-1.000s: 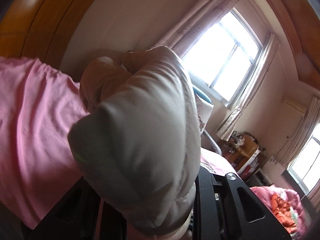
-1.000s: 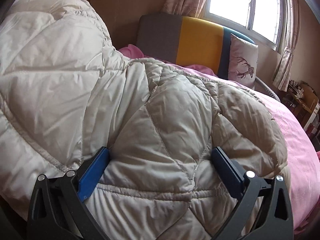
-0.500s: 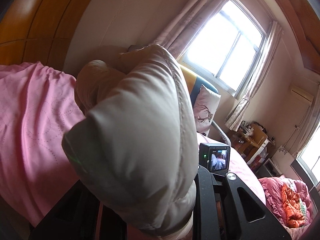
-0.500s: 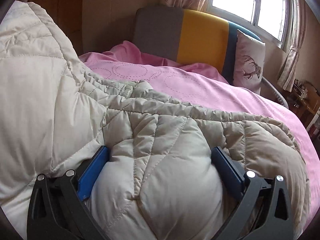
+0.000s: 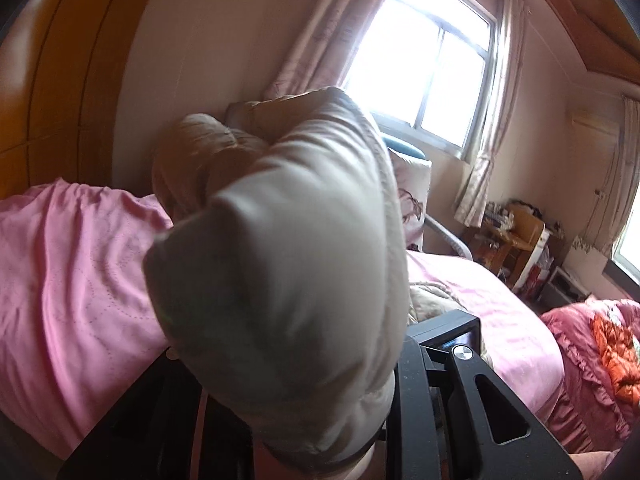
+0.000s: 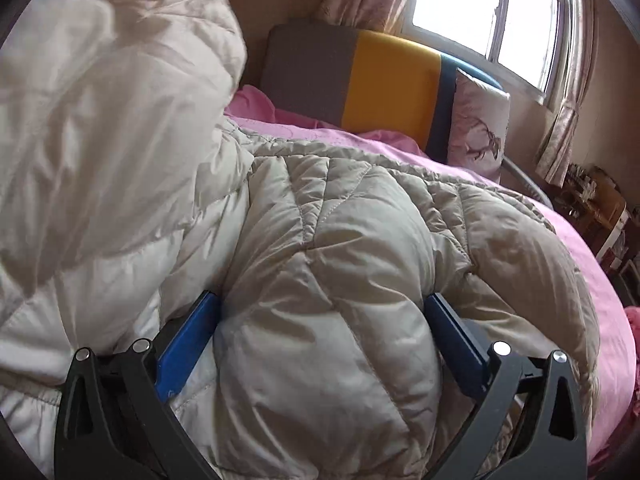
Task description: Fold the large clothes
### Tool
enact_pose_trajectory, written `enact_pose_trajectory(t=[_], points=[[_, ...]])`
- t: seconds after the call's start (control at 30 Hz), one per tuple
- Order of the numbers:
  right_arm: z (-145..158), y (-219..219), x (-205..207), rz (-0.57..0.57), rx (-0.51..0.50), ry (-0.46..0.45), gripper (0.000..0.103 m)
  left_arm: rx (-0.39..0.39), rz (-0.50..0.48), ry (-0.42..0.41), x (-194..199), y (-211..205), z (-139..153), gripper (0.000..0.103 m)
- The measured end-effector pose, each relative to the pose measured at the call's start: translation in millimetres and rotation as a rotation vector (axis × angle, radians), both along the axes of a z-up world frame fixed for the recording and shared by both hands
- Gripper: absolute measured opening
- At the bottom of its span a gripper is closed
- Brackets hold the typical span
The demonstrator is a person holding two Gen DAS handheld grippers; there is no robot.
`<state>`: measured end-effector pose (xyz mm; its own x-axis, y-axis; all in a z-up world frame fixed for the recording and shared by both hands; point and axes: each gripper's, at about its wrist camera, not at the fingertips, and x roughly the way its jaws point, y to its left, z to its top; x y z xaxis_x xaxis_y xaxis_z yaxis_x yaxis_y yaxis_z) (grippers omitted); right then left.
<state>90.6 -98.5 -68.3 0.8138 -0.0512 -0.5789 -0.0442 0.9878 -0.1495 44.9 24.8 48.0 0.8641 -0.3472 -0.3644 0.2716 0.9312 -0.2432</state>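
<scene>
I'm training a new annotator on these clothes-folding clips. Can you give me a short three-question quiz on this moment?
1. True or false: the right gripper has a bulge of the puffy jacket between its blue pads.
2. What colour is the bedspread under the jacket? A) pink B) green C) white
3. What fills the middle of the left wrist view, in front of the left gripper?

Key: 1 true. 2 A. 3 A bunched fold of the same pale quilted jacket, clamped in that gripper.
</scene>
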Motion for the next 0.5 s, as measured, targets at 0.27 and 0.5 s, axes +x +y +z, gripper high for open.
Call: enact_pose_trajectory(t=[0.27,0.5], points=[[31.9,-54.9,-32.5,-0.013,0.183,0.005,0.101,0.143,-0.026,-0.044,4.7,-37.3,11.1,0.025],[44.9,-148.5,-69.7,-0.265,0.250,-0.003,0.101,0.265,-0.055,-0.065,2.8,-70.5,8.9,0.025]])
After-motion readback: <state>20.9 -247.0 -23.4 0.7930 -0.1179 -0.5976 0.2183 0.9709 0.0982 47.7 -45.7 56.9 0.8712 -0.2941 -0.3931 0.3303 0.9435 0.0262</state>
